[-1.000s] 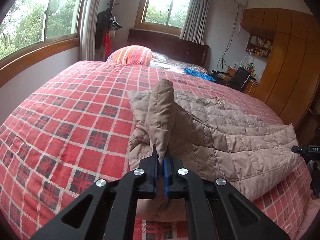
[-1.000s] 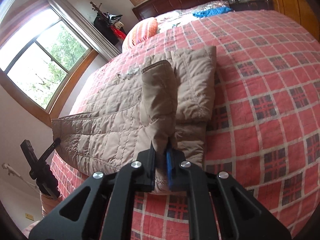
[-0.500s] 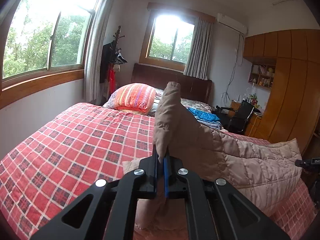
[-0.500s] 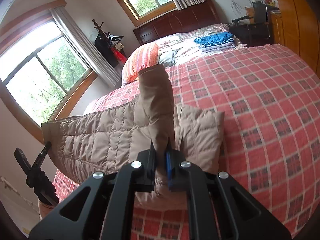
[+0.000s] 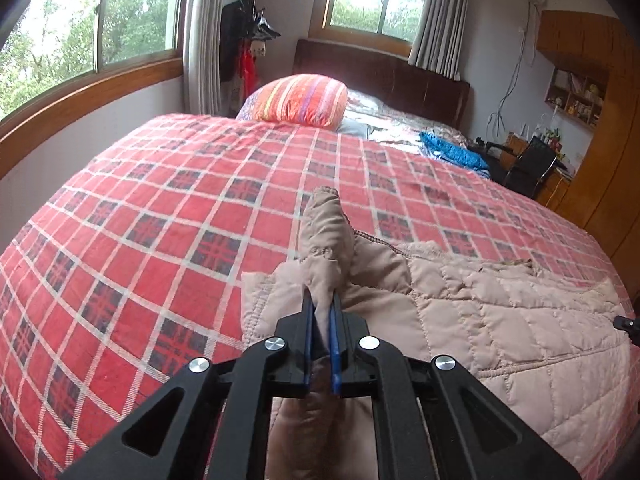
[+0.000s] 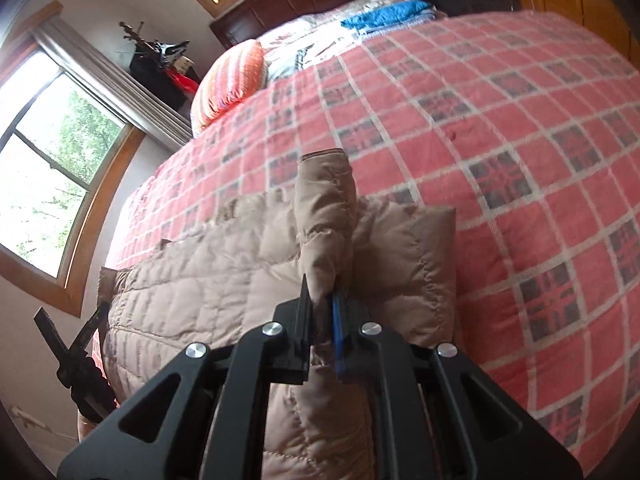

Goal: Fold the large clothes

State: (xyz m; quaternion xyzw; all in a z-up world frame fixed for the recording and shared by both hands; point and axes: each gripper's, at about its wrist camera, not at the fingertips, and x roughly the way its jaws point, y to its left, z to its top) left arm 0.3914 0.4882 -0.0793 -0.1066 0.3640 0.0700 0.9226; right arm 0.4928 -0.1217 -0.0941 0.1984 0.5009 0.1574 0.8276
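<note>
Left claw (image 5: 321, 312), right claw (image 6: 320, 300), pinching jacket (image 5: 480, 320)

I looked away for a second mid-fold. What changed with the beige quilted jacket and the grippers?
Both grippers, left and right, lifted the beige quilted jacket high off the red plaid bedspread, then lowered it back; it now lies nearer the bed's foot. Nothing was let go: each gripper stays shut on a pinched fold.

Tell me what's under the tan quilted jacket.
The tan quilted jacket lies on the red plaid bedspread, which shows all around it. Whatever lies directly beneath the jacket is covered.
</note>
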